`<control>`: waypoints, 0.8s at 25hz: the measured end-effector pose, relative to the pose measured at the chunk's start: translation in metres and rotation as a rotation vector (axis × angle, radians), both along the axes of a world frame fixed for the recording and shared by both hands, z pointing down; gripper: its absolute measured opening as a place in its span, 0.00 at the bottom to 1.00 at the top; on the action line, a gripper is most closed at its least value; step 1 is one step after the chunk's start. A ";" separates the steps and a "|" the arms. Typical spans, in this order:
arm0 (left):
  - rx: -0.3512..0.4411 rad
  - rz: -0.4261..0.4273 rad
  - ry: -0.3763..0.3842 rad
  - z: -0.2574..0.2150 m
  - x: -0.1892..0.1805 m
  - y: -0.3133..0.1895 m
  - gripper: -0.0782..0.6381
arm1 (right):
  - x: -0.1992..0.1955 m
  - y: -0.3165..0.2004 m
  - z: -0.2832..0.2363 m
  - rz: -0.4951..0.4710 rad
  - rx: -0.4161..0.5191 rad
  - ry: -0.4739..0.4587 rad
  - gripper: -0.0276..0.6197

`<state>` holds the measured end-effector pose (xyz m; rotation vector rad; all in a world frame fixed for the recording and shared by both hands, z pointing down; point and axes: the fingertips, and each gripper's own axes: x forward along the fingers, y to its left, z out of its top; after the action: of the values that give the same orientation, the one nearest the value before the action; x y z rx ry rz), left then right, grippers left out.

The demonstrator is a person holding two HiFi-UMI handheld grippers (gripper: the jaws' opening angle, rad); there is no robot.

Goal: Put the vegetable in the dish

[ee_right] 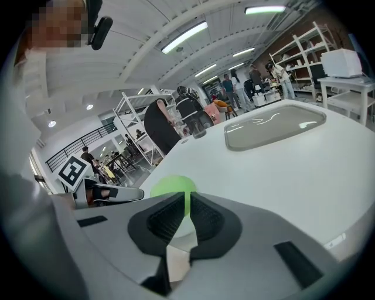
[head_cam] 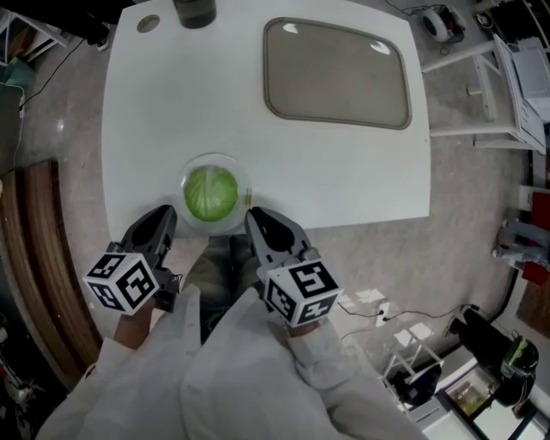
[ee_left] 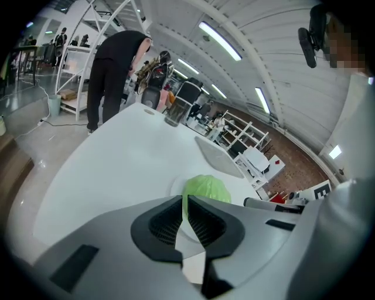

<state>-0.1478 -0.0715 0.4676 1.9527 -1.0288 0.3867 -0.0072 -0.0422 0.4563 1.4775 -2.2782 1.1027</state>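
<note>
A green cabbage (head_cam: pixel 210 193) sits in a clear glass dish (head_cam: pixel 241 179) near the front edge of the white table (head_cam: pixel 146 129). My left gripper (head_cam: pixel 161 220) hovers just in front of the dish on its left side, shut with nothing held. My right gripper (head_cam: pixel 255 222) is beside the dish on its right, also shut and empty. In the left gripper view the cabbage (ee_left: pixel 206 187) shows just past the closed jaws (ee_left: pixel 185 218). The right gripper view shows the cabbage (ee_right: pixel 171 187) beyond its closed jaws (ee_right: pixel 186 218).
A large grey tray (head_cam: pixel 337 74) lies at the table's far right. A dark cup (head_cam: pixel 195 12) stands at the far edge, with a small round hole (head_cam: pixel 148 23) to its left. White shelving (head_cam: pixel 503 82) stands right of the table. People stand in the background (ee_left: pixel 117 70).
</note>
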 end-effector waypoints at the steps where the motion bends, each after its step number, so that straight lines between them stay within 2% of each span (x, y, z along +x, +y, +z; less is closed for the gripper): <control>1: -0.006 0.005 -0.005 0.003 0.000 0.000 0.12 | -0.002 0.000 0.003 -0.004 -0.013 -0.007 0.07; 5: -0.029 0.024 -0.016 0.012 0.001 -0.001 0.13 | -0.006 -0.001 0.010 -0.014 -0.040 -0.011 0.08; 8: -0.045 0.030 -0.011 0.016 0.005 -0.003 0.18 | -0.004 -0.002 0.017 -0.005 -0.063 0.001 0.15; 15: -0.085 0.037 -0.031 0.033 0.004 -0.002 0.25 | -0.001 -0.004 0.034 0.008 -0.095 0.034 0.18; 20: -0.099 0.053 -0.052 0.038 0.003 0.000 0.27 | 0.002 -0.004 0.042 0.021 -0.120 0.051 0.20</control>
<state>-0.1451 -0.0720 0.5059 1.8923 -0.9735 0.5108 -0.0054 -0.0457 0.4983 1.4686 -2.1280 1.1718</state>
